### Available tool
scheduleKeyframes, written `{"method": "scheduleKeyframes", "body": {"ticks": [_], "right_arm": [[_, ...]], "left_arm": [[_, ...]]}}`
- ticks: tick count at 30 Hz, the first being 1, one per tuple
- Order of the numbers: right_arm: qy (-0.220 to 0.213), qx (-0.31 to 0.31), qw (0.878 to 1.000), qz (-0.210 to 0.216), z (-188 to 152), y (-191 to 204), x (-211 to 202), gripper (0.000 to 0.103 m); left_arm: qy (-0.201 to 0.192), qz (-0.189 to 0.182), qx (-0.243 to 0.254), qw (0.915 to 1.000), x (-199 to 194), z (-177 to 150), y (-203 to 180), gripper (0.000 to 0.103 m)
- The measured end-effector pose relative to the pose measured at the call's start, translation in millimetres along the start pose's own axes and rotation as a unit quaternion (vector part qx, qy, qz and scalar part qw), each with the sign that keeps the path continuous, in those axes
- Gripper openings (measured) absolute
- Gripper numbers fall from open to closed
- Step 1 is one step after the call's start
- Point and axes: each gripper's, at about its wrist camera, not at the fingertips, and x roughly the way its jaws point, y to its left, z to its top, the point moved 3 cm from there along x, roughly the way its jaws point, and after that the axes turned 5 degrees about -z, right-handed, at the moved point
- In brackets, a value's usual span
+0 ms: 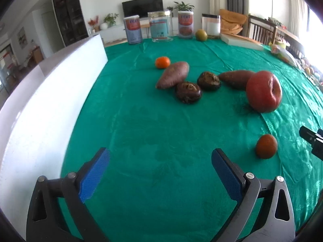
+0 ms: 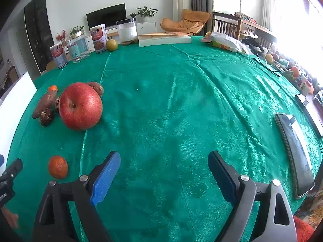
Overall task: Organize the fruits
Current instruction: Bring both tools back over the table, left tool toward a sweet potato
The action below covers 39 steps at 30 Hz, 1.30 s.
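A large red apple (image 1: 263, 91) lies on the green tablecloth (image 1: 161, 133), right of two sweet potatoes (image 1: 173, 74) and two dark mushrooms (image 1: 188, 92). A small tangerine (image 1: 162, 62) sits behind them and a second tangerine (image 1: 266, 146) lies nearer, at the right. My left gripper (image 1: 160, 171) is open and empty above bare cloth, short of the pile. In the right wrist view the apple (image 2: 80, 105) and the near tangerine (image 2: 58, 166) lie to the left. My right gripper (image 2: 163, 173) is open and empty.
A white board (image 1: 50, 100) stands along the left edge. Cans and jars (image 1: 160, 26), a green fruit (image 1: 201, 34) and a flat box (image 1: 240, 40) line the far side. A phone (image 2: 294, 153) lies at the right edge.
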Motion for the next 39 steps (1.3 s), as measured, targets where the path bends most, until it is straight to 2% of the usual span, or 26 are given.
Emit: {"method": "scheduleKeyframes", "body": {"ticks": [4,12,21,23,26,29,33,35,39], "right_arm": [[0.002,-0.003,1.000,-0.001,-0.4,1.4,1.1,0.088],[0.001,-0.011,1.000,-0.006,-1.3,5.0,0.6,0.088],[0.002,-0.022,1.000,-0.003,-2.6,10.4,0.2,0.088],[0.003,-0.021,1.000,0.000,-3.1,10.1,-0.4,0.088],[0.004,-0.014,1.000,0.005,-3.7,8.2,-1.3,0.088],[0.007,-0.011,1.000,0.012,-3.2,7.5,0.0,0.088],[0.007,-0.009,1.000,0.022,-3.1,7.2,-0.2,0.088],[0.008,-0.008,1.000,0.027,-3.1,7.5,-0.1,0.088],[0.010,-0.003,0.999,0.035,-2.6,7.0,0.3,0.088]], "left_arm": [[-0.012,0.010,0.024,0.9996,-1.5,-2.2,-9.8,0.101],[0.014,0.003,0.038,0.9992,17.0,0.8,-15.1,0.101],[0.018,0.002,0.037,0.9991,17.6,1.1,-15.3,0.102],[0.021,-0.009,0.031,0.9993,19.6,2.2,-13.3,0.102],[0.036,-0.049,0.021,0.9979,24.1,3.7,-10.8,0.102],[0.060,-0.094,0.023,0.9935,28.4,5.3,-10.2,0.102],[0.087,-0.127,0.034,0.9875,30.9,15.4,-5.9,0.101],[0.080,-0.137,0.025,0.9870,30.2,29.1,0.7,0.100],[0.044,-0.130,0.015,0.9904,28.0,73.1,10.6,0.100]]}}
